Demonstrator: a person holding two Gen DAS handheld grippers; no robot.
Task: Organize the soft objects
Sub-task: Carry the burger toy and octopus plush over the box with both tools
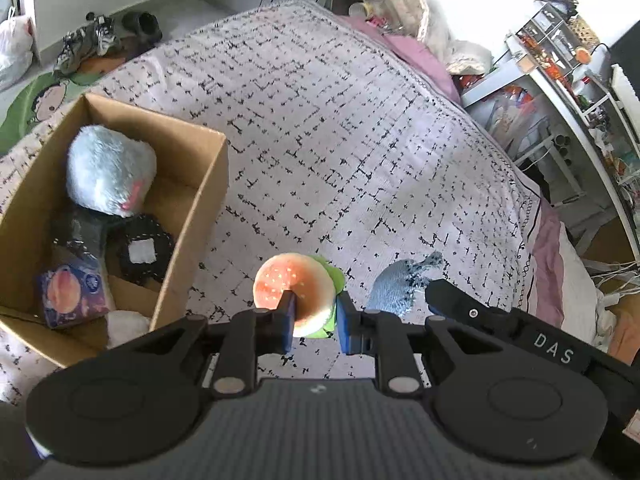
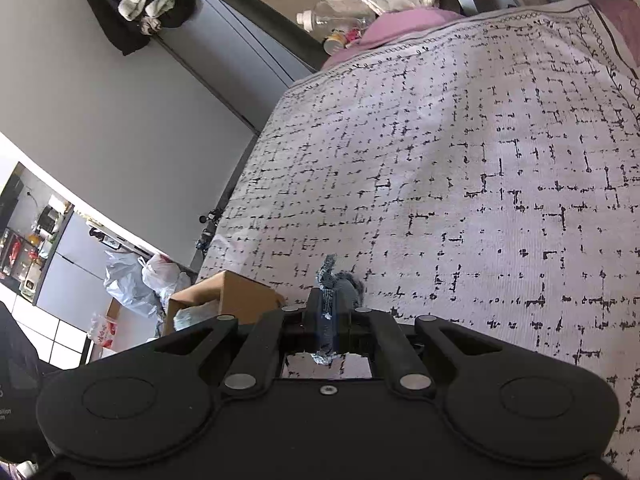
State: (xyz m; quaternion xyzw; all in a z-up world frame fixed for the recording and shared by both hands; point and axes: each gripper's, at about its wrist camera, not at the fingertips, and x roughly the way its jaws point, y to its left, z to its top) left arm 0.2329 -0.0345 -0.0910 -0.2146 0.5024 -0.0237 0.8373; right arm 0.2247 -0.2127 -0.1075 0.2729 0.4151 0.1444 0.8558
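My left gripper is shut on a plush hamburger with an orange bun and green lettuce, held above the patterned bedspread. To its left stands a cardboard box holding a fluffy light-blue plush, a dark knitted piece and a tissue pack. My right gripper is shut on a blue denim cloth; the cloth also shows in the left wrist view, beside the right gripper's body.
Shoes and a white plastic bag lie on the floor beyond the bed. Cluttered shelves stand to the right. A pink pillow lies at the bed's far end. The box corner shows in the right wrist view.
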